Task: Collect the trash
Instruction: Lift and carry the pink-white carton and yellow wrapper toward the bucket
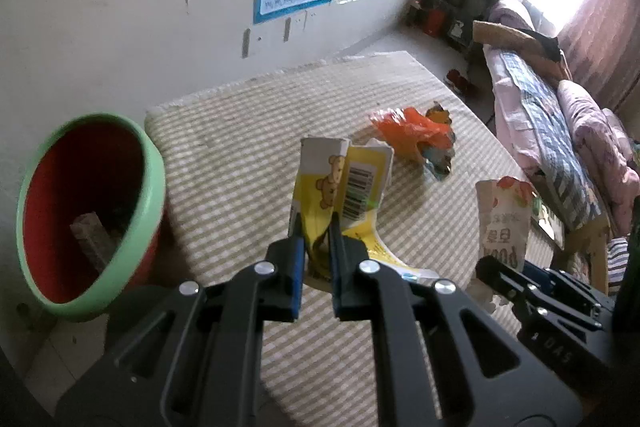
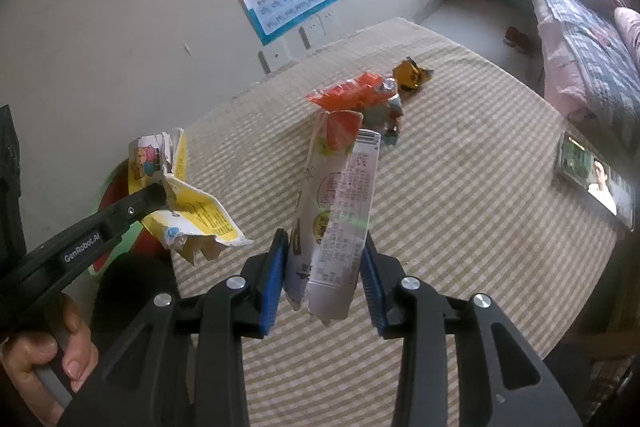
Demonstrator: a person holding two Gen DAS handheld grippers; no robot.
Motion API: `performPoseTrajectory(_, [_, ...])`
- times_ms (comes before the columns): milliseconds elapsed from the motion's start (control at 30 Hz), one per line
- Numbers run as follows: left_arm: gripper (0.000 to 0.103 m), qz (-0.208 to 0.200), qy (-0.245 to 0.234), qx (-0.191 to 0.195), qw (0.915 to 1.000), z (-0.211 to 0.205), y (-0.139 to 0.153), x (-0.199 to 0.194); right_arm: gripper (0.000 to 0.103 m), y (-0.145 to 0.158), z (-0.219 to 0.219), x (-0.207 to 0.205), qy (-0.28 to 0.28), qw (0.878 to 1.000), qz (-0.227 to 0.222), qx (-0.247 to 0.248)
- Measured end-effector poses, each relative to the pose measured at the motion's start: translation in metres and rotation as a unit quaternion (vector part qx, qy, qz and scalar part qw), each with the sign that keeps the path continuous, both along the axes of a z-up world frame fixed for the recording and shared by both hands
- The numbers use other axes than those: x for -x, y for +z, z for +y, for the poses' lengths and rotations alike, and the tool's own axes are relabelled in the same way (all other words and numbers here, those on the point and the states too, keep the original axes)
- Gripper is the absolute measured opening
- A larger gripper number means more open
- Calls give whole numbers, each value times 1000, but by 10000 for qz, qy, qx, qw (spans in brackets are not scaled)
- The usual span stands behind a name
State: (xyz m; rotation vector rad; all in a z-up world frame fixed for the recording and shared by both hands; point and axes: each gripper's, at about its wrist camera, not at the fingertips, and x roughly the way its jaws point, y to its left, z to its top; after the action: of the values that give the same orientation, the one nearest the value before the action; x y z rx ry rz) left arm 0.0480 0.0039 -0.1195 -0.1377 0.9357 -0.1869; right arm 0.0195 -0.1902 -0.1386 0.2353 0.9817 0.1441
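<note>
Now yellow wrapper [image 1: 340, 187] pinched between left gripper [image 1: 316, 227] jaws.

— Obstacles on the striped table [image 2: 460, 187]?
— We log an orange wrapper pile [image 2: 372, 99] at 12 o'clock of the right gripper [image 2: 325, 247], and a phone [image 2: 592, 179] at 3 o'clock by the edge.
— Open room?
— We see bare cloth between pile and phone, and across the near edge.
— The left side?
— The bin [image 1: 92, 215] stands at 9 o'clock of the left gripper [image 1: 316, 227], mouth unobstructed; wall behind at 11.
</note>
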Motion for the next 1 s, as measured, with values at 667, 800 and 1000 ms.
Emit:
performPoseTrajectory(667, [10,-64,357,115,9993,33,2,6,36,14,39,-4,478,9987,-112,143])
performPoseTrajectory(800, [10,-86,395,156,9991,39,2,6,36,14,47,-5,575,9981,-105,181])
performPoseTrajectory(1000, [10,-140,529,193,9983,50,4,7,36,14,58,-6,694,9973,-102,209])
